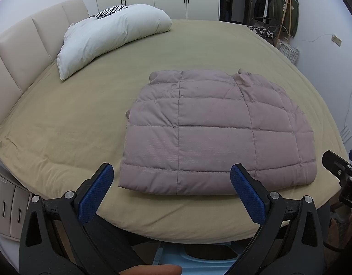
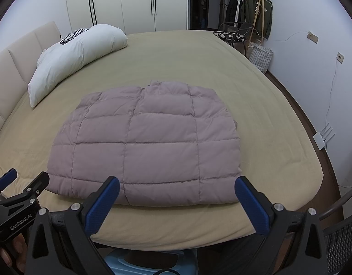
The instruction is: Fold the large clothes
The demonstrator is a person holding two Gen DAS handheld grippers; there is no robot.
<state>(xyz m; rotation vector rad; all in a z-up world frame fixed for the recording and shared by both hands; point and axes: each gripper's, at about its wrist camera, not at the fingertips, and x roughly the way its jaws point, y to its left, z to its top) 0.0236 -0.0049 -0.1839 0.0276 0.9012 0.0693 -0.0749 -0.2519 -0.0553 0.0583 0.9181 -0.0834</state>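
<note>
A mauve quilted puffer jacket [image 1: 217, 133] lies folded into a rough rectangle on the tan bed [image 1: 84, 119], collar at the far end. It also shows in the right wrist view [image 2: 148, 146]. My left gripper [image 1: 171, 178] is open and empty, held just short of the jacket's near edge. My right gripper [image 2: 177, 190] is open and empty, also at the jacket's near edge. The right gripper shows at the right edge of the left wrist view [image 1: 343, 171], and the left gripper at the left edge of the right wrist view [image 2: 22, 183].
A white pillow [image 1: 107, 36] lies by the padded headboard [image 1: 22, 45] at the far left. A clothes rack [image 2: 253, 9], a chair [image 2: 233, 34] and a checked hamper [image 2: 260, 57] stand beyond the bed's right side. White wardrobes [image 2: 130, 2] line the back wall.
</note>
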